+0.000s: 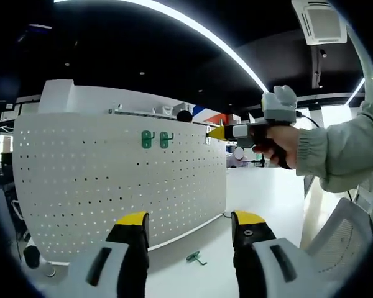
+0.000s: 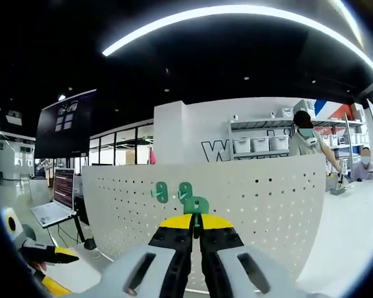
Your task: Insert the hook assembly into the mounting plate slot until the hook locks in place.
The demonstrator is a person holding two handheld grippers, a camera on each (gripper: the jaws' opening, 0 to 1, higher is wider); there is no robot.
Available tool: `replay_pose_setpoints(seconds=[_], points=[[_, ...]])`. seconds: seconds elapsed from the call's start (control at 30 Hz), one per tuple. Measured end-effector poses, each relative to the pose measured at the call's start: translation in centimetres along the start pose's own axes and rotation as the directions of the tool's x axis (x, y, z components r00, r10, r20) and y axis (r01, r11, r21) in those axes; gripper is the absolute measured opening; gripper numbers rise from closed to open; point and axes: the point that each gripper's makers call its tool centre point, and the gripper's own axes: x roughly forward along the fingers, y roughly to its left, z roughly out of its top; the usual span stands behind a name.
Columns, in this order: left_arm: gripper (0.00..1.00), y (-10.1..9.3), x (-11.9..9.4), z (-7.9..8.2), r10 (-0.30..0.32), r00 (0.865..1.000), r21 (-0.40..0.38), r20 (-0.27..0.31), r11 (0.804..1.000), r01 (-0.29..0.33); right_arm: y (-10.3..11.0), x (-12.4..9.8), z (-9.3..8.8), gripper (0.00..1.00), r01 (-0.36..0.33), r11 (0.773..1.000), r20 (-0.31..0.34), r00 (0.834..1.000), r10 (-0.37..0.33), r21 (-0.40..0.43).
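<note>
A white pegboard (image 1: 112, 180) stands upright on the table, with two green hooks (image 1: 147, 139) (image 1: 165, 139) hung side by side near its top. My right gripper (image 2: 196, 221) is shut on a third green hook (image 2: 196, 204), held just right of and below the hung pair (image 2: 160, 192) (image 2: 184, 190), close to the pegboard (image 2: 267, 198). Whether it touches the board I cannot tell. In the left gripper view the right gripper (image 1: 216, 132) points at the board's upper right edge, held by a hand. My left gripper (image 1: 189, 218) is open and holds nothing, low in front of the board.
Another green hook (image 1: 196, 257) lies loose on the white table (image 1: 261, 192) in front of the board's base. An open laptop (image 2: 53, 208) sits left of the board. A person (image 2: 304, 139) stands by shelves behind it. A chair back (image 1: 339, 239) is at the right.
</note>
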Motion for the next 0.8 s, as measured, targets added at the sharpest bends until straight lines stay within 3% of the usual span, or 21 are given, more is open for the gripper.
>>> replay_pose_setpoints(seconds=[0.63,0.8], points=[[0.56,0.2,-0.1,-1.8,0.000,1.000,0.015,-0.026,1.000,0.000,-1.5,4.2,0.2,0.01,0.033,0.999,-0.018,0.999,-0.034,-0.025],[0.57,-0.3,-0.1,-2.2,-0.014,0.999,0.049,-0.034,0.999,0.015,-1.9,5.1,0.6,0.01,0.042,0.998,-0.013,0.999,-0.043,-0.035]])
